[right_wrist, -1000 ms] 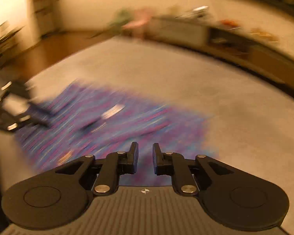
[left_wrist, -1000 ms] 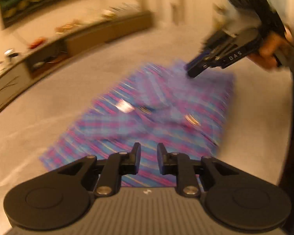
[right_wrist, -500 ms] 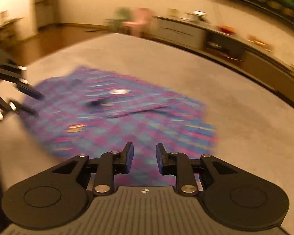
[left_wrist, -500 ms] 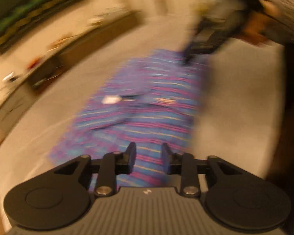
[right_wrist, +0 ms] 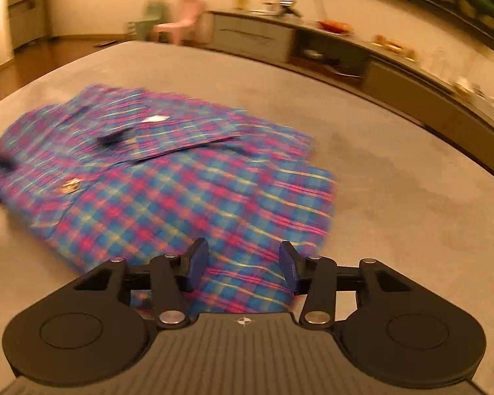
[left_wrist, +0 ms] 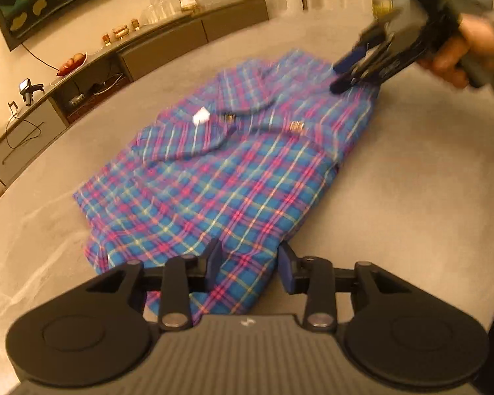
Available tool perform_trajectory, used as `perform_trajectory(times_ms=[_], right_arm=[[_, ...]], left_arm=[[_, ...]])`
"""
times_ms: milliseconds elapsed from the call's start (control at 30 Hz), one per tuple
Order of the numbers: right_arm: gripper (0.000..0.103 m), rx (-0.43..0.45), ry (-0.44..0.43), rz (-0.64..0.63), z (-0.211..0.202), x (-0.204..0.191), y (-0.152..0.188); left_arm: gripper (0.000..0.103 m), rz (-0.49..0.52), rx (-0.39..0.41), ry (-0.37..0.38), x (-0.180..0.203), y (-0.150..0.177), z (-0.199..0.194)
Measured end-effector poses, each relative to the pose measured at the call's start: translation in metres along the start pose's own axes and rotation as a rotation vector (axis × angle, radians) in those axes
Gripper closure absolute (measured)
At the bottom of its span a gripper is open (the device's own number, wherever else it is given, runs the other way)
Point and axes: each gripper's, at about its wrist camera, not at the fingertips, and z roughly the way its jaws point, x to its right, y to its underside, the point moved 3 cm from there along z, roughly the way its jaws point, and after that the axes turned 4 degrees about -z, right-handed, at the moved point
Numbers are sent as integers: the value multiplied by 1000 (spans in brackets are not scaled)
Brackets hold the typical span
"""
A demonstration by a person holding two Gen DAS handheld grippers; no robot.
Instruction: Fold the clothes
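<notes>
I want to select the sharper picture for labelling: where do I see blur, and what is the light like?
Left wrist view: plaid shirt mostly sharp, right hand-held gripper smeared by motion. Right wrist view: shirt blurred throughout, chairs soft. Both: warm orange light, fisheye bending the cabinet.

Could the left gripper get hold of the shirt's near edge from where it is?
Probably yes: the left gripper is opening right over the shirt, fabric already between its fingers, nothing in between.
</notes>
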Motion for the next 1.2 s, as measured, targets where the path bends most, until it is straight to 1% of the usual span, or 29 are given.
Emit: perform_trajectory(times_ms=[67, 100, 133, 167, 200, 233, 267, 300, 333, 367, 400, 433, 500, 567, 700, 767, 900, 933, 1000, 1033, 1067, 1100, 1133, 1167, 1200], right_arm=[[57, 17, 24, 60, -13, 7, 2], [57, 26, 35, 91, -19, 10, 3], [57, 61, -9, 100, -31, 4, 4], [57, 99, -58, 107, -44, -3, 5], [57, 136, -107, 113, -56, -10, 6], [57, 124, -138, 85, -56, -20, 11], [57, 108, -167, 53, -54, -32, 16], [57, 83, -157, 34, -47, -36, 21], [57, 56, -145, 17, -40, -40, 26], [56, 30, -132, -1, -32, -44, 31], [52, 35, -131, 17, -30, -42, 31], [48, 28, -125, 46, -28, -39, 29], [48, 34, -89, 83, -26, -36, 28], [48, 48, -42, 118, -25, -32, 30], [48, 61, -8, 160, -33, -22, 42], [48, 60, -2, 167, -36, -21, 45], [48, 52, 19, 184, -37, -18, 44], [48, 49, 28, 191, -37, -16, 42], [48, 40, 79, 221, -32, -6, 39], [45, 35, 114, 242, -39, 2, 43], [43, 32, 149, 259, -43, 8, 46], [36, 33, 187, 269, -53, 11, 50], [29, 38, 207, 270, -62, 10, 52], [25, 49, 216, 269, -70, 10, 53], [19, 71, 214, 266, -80, 7, 54]], left_arm=[[68, -72, 77, 30, -4, -11, -10], [68, -108, 96, 40, -7, -16, -9], [68, -140, 94, 47, -9, -20, -3], [68, -155, 69, 39, -11, -21, 7], [68, -145, 19, 8, -11, -19, 20], [67, -127, -29, -25, -11, -15, 31], [66, -122, -51, -48, -11, -11, 38], [62, -128, -46, -59, -13, -9, 40], [62, -136, -38, -65, -18, -10, 42], [61, -135, -26, -90, -23, -11, 45], [60, -130, -10, -127, -26, -14, 50], [60, -142, 3, -146, -30, -17, 56], [60, -179, 18, -166, -38, -26, 68], [60, -184, 18, -177, -42, -36, 78], [60, -205, 7, -183, -42, -48, 88], [60, -212, 5, -187, -43, -47, 86], [60, -255, -12, -225, -51, -39, 74], [59, -275, -17, -247, -55, -36, 69], [57, -353, -26, -296, -64, -31, 58], [56, -397, -26, -313, -69, -30, 52], [53, -441, -18, -316, -72, -30, 44], [46, -475, -2, -312, -72, -32, 35], [36, -494, 24, -305, -68, -36, 27], [30, -506, 56, -295, -62, -40, 19], [19, -514, 91, -285, -54, -45, 12]])
